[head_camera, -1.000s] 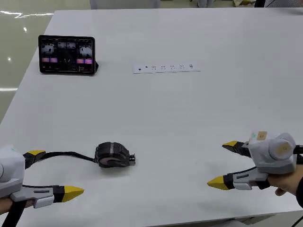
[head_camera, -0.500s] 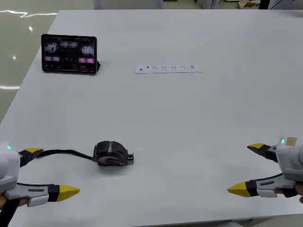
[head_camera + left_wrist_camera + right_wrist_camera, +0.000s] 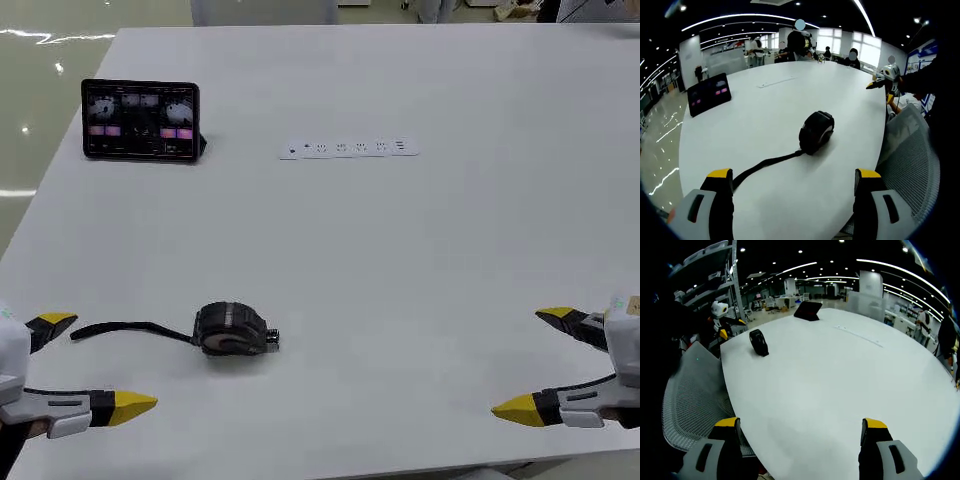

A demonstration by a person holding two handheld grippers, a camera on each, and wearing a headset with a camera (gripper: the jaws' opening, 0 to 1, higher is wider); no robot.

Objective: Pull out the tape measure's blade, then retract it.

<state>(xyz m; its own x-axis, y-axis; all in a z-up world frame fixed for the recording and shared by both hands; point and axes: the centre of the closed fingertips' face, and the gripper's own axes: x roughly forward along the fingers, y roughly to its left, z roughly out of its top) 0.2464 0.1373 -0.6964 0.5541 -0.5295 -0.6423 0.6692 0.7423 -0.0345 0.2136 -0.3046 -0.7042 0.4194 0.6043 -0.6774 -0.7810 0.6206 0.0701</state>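
one tape measure (image 3: pixel 232 329) lies crosswise, strap (image 3: pixel 130 328) trailing left.

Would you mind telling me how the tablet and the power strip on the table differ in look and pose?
The tablet is dark with a lit screen; the power strip is white like the table. The tablet stands propped up; the power strip lies flat. The tablet is a broad rectangle, the power strip long and narrow. Both sit beyond the tape measure.
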